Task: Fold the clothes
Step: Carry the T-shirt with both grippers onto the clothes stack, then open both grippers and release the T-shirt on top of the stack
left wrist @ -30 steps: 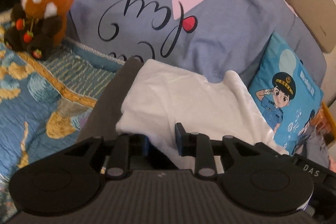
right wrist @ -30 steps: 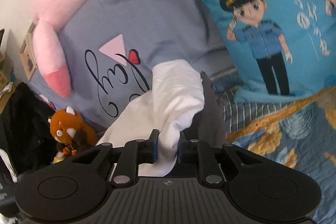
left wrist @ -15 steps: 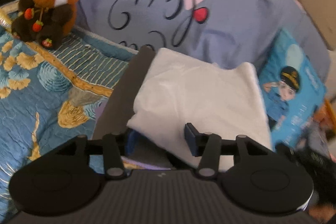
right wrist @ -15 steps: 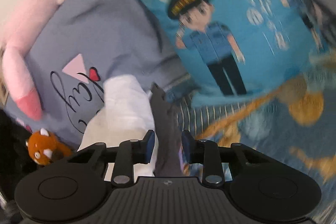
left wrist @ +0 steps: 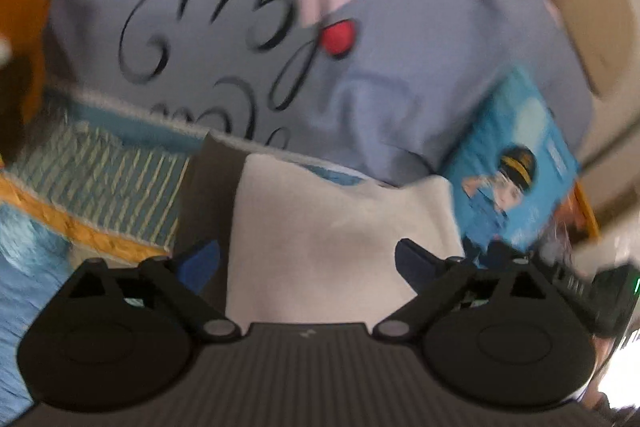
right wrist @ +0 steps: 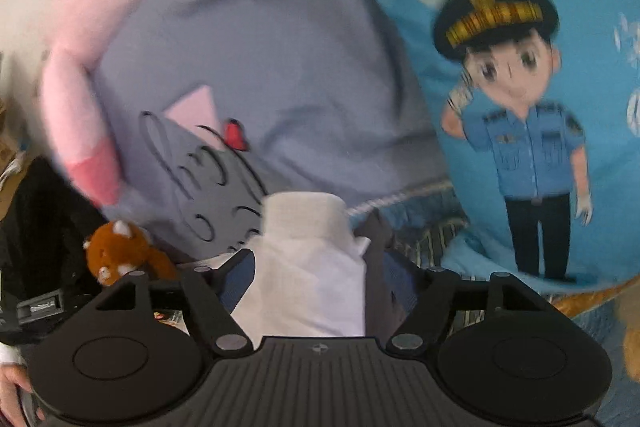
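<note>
**Folded white garment on bed: both grippers spread, nothing held**

Location. The white garment (left wrist: 336, 227) lies as a folded panel on a dark grey cloth (left wrist: 208, 187), which rests on the patterned blue quilt (left wrist: 100, 171). It sits just in front of the large grey pillow (left wrist: 400, 47) and near the blue cartoon cushion (left wrist: 516, 179). A red panda plush (right wrist: 120, 251) stands off to one side, apart from the work.

Grippers. The left gripper (left wrist: 308, 261) has its fingers wide apart, straddling the near edge of the white garment without pinching it. The right gripper (right wrist: 320, 275) is likewise spread; white and grey fabric lie between its fingers, but neither pad appears pressed onto them. Both views are blurred, so fine contact cannot be confirmed.

Handling assessment. The garment appears to be thin, soft and light. It will drape and sag rather than hold shape, and a single-layer pinch would likely peel the fold open. Recommended hold: the two near corners, one per gripper, catching all layers at the folded edge. The grey cloth beneath may lift with it if the fingers reach too deep.
</note>
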`<act>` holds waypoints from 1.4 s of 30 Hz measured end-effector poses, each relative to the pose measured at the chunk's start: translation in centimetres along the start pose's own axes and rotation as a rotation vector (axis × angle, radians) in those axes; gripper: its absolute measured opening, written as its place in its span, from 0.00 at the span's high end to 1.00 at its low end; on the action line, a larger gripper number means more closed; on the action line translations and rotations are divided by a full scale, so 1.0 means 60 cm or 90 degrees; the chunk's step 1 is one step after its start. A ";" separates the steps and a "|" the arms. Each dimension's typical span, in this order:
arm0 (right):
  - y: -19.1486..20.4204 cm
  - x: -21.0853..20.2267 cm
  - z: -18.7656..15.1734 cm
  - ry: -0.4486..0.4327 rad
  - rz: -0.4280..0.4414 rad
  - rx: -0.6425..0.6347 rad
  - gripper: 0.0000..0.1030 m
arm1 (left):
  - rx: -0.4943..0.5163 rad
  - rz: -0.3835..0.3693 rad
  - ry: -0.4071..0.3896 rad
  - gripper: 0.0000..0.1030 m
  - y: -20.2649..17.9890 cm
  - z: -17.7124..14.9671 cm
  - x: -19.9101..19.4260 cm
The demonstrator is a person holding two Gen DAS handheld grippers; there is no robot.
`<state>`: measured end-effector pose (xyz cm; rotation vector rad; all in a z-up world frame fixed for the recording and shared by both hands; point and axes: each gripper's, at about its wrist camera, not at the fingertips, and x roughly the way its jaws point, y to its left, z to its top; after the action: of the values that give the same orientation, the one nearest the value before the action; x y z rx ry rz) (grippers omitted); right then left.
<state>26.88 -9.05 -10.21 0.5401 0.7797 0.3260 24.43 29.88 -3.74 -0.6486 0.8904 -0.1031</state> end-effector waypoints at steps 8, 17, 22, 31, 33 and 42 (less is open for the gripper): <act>-0.052 0.059 -0.029 0.032 0.082 0.139 0.74 | -0.150 -0.070 0.025 0.30 0.070 0.000 0.069; 0.004 0.022 -0.017 -0.065 0.055 0.020 0.92 | -0.145 -0.086 -0.080 0.96 0.065 0.008 0.041; 0.040 -0.002 -0.008 -0.118 0.048 -0.053 0.92 | -0.081 -0.088 -0.114 0.96 0.025 0.027 0.002; 0.023 0.053 -0.008 -0.050 -0.050 -0.031 0.92 | -0.051 0.077 -0.059 0.94 0.031 0.047 0.012; -0.005 0.072 -0.018 -0.040 -0.058 0.007 0.90 | -0.069 0.104 -0.027 0.91 0.056 0.038 0.046; -0.033 -0.014 -0.005 -0.094 -0.029 0.061 0.50 | -0.027 0.117 -0.096 0.77 0.057 0.041 -0.036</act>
<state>26.28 -10.97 -11.02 0.6286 0.6657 0.2053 24.29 34.59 -3.08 -0.6022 0.8041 0.1283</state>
